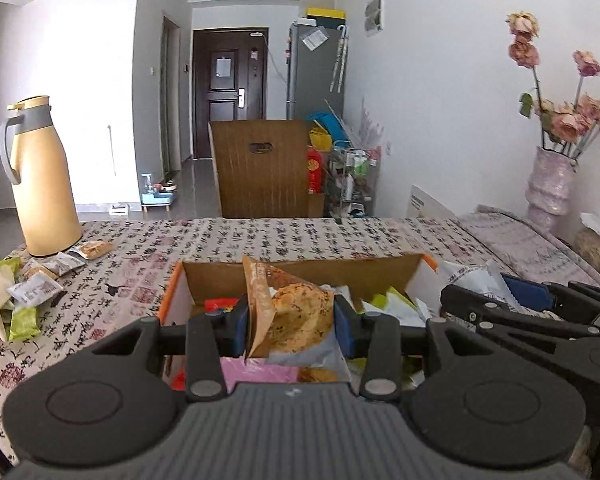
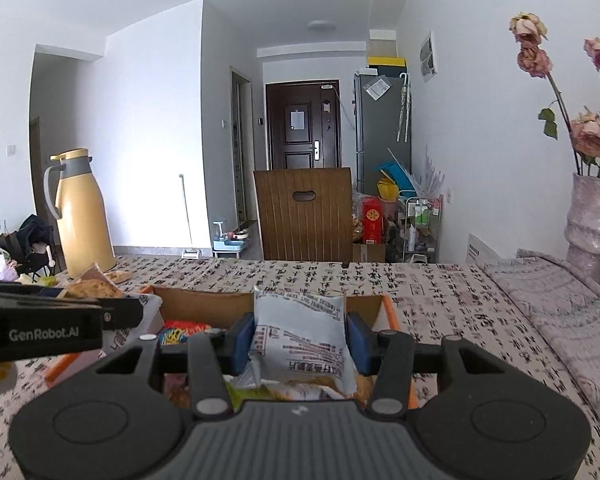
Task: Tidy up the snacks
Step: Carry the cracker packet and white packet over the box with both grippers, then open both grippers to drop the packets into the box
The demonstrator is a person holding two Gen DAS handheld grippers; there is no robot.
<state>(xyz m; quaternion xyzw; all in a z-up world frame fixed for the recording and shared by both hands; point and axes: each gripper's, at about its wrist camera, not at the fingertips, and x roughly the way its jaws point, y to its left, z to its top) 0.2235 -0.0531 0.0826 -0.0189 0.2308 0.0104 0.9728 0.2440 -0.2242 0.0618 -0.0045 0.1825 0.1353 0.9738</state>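
A cardboard box with orange edges sits on the patterned tablecloth, holding several snack packets. My left gripper is shut on a brown pastry packet, held upright above the box. My right gripper is shut on a white packet with printed text, also raised over the same box. In the left wrist view the right gripper shows at the right with its white packet. In the right wrist view the left gripper's body crosses the left edge.
A beige thermos jug stands at the table's left, with several loose snack packets beside it. A vase of dried roses stands at the right. A wooden chair back rises beyond the far table edge.
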